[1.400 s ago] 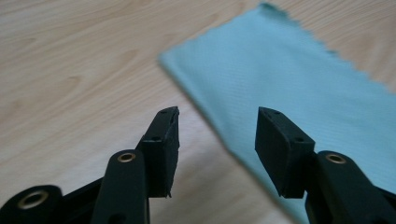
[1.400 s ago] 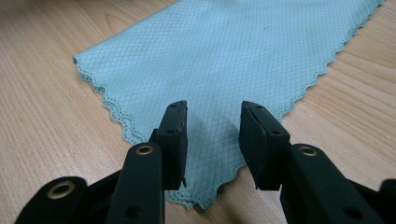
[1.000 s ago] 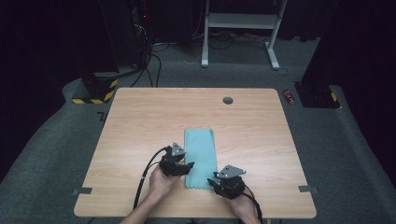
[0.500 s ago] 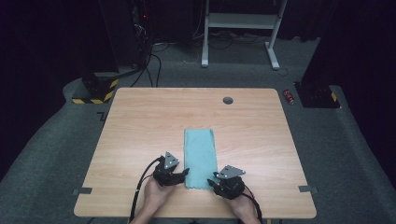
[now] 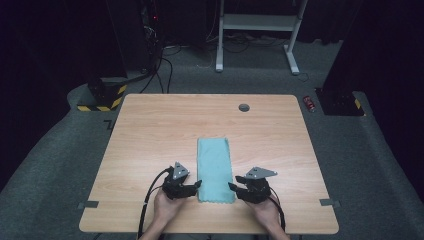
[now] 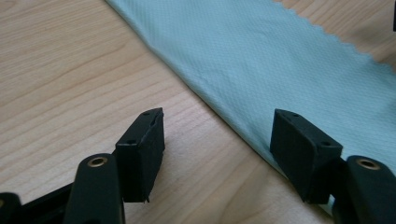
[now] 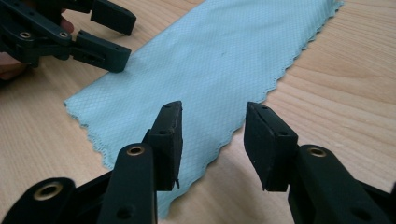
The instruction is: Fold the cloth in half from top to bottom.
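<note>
A pale wooden rectangular worktop [image 5: 150, 130] carries a long, flat, light-teal woven cloth with scalloped edges [image 5: 215, 167], folded into a narrow strip that lies near the middle of the worktop's near half. The left tongs [image 5: 196, 185] sit just beside the cloth's near left corner; their jaws have just been opening and stand wide over the cloth's edge, gripping nothing. The right tongs [image 5: 233, 186] sit just beside the cloth's near right corner, their jaws likewise opening, apart and empty.
</note>
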`<state>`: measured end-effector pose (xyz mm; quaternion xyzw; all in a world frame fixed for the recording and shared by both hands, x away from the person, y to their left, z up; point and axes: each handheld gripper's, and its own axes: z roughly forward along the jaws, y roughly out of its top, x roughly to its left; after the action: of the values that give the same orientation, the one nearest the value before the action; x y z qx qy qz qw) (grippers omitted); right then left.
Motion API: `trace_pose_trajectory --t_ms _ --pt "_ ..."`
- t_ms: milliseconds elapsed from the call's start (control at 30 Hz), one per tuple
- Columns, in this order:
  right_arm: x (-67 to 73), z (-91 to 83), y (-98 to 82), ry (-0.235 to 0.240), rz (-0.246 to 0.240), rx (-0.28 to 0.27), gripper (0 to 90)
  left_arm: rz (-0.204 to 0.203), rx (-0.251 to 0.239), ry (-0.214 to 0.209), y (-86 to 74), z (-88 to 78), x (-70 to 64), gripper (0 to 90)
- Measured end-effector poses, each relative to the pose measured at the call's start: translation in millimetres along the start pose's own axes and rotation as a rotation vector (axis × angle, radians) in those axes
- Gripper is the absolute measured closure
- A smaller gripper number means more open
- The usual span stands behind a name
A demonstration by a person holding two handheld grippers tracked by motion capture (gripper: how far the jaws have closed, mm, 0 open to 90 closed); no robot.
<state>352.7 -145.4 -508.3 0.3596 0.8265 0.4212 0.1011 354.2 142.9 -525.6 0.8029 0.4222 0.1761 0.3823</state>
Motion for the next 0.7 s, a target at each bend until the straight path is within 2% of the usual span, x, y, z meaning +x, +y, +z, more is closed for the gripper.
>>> trace_pose_trajectory --t_ms 100,267,433,533,600,700 --pt "-3.9 2.4 4.3 0.017 0.019 -0.008 55.4 0.003 -0.003 0.008 4.6 -0.3 3.3 35.4" --pt "-6.3 6.7 15.9 0.007 0.019 -0.031 54.9 -0.018 -0.010 0.003 18.2 -1.9 12.4 35.8" --pt "-12.1 10.4 27.7 -0.014 0.024 -0.054 54.3 -0.065 0.045 -0.007 31.6 4.4 24.5 35.3" --pt "-18.7 10.8 36.0 -0.006 0.049 -0.034 55.4 -0.084 0.051 -0.018 36.7 6.4 30.0 36.4" --pt "-21.9 10.9 40.5 -0.009 0.054 -0.036 55.0 -0.087 0.072 -0.011 41.4 9.2 33.5 35.6" --pt "-24.5 12.9 45.8 -0.007 0.055 -0.039 51.6 -0.079 0.062 0.005 49.8 12.7 38.4 32.6"
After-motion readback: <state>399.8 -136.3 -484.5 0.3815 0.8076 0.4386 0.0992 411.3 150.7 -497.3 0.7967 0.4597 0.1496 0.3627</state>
